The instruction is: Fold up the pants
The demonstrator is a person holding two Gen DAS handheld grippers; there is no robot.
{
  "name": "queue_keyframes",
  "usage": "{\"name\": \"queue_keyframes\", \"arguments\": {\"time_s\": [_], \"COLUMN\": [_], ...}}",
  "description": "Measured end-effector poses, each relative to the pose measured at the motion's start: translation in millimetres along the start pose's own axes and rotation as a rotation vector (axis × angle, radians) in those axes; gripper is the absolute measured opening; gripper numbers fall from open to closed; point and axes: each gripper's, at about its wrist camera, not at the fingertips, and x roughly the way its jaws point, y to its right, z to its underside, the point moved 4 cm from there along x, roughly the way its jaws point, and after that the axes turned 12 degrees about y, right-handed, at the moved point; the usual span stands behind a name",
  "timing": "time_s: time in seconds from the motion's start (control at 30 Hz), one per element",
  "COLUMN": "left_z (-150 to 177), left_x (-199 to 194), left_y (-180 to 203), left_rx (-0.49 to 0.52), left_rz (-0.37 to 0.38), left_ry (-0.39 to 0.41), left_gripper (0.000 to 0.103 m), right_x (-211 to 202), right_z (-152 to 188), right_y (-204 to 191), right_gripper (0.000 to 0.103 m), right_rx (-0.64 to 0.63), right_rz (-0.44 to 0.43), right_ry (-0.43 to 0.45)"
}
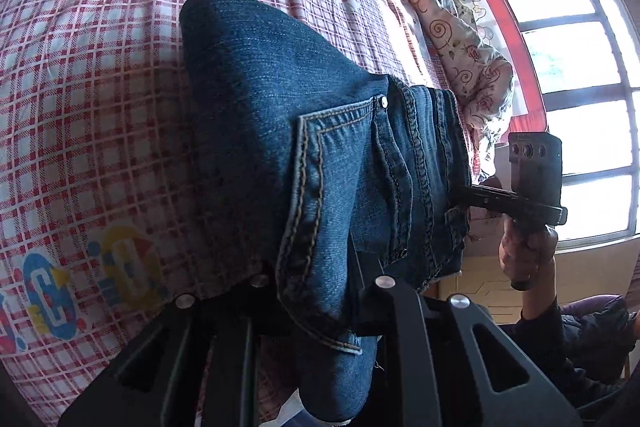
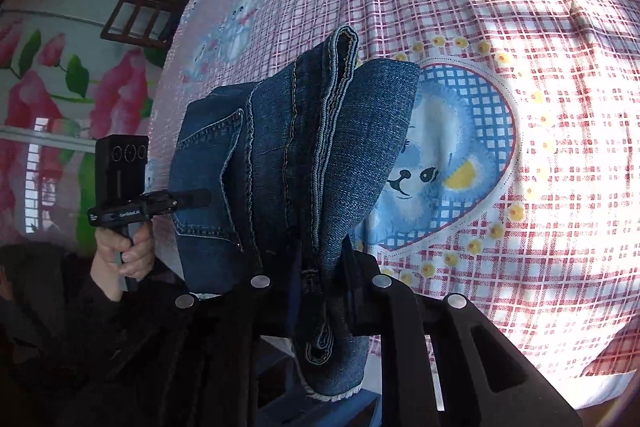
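Both grippers clamped on the dark blue denim pants [image 1: 280, 131], folded thick and held up between them over the red-and-white checked bedsheet with cartoon prints [image 1: 100, 75]. Left gripper [image 1: 320, 303] pinching one end by a stitched back pocket, right gripper [image 2: 320, 291] biting the other end at the bunched seams. Window with dark bars [image 1: 580, 107] bright beyond.

The dark blue jeans [image 1: 280, 115] are folded into a thick bundle, held up off the bed at both ends, with a stitched back pocket [image 1: 340, 163] facing out and a frayed hem hanging down.
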Motion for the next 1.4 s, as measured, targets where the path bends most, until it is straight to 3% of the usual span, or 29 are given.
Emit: {"name": "queue_keyframes", "arguments": {"time_s": [0.17, 0.33, 0.5, 0.7, 0.83, 1.07, 1.17, 1.23, 1.4], "left_z": [-12.6, -50.2, -98.5, -137.4, -148.3, -148.5, -144.3, -137.8, -123.8], "left_x": [-38.5, -85.3, -103.0, -86.1, -70.0, -49.9, -51.0, -58.8, -79.9], "left_y": [12.7, 8.0, -27.9, -84.2, -106.6, -111.3, -117.1, -125.3, -135.1], "left_rx": [0.092, 0.132, 0.099, 0.033, 0.019, -0.016, -0.044, -0.05, -0.057], "left_rz": [-0.048, -0.082, -0.139, -0.179, -0.185, -0.141, -0.15, -0.181, -0.212], "left_ry": [0.072, 0.128, 0.137, 0.107, 0.077, 0.066, 0.084, 0.109, 0.176], "left_gripper": [0.016, 0.016, 0.016, 0.016, 0.016, 0.019, 0.028, 0.037, 0.047], "right_x": [-3.3, 20.0, 64.7, 117.9, 137.1, 147.4, 148.9, 147.6, 131.5], "right_z": [-22.2, -65.5, -114.7, -152.2, -159.5, -150.1, -145.2, -143.8, -135.1], "right_y": [-30.5, -63.9, -82.5, -81.6, -71.4, -44.2, -36.0, -28.0, -11.3], "right_gripper": [0.015, 0.015, 0.015, 0.015, 0.015, 0.015, 0.017, 0.033, 0.036], "right_rx": [-0.034, -0.05, -0.047, -0.019, 0.016, 0.059, 0.064, 0.065, 0.081], "right_rz": [-0.032, -0.075, -0.063, -0.026, -0.012, -0.01, 0.002, 0.029, 0.044], "right_ry": [0.024, 0.044, 0.03, -0.01, -0.024, -0.045, -0.039, -0.026, -0.002]}}
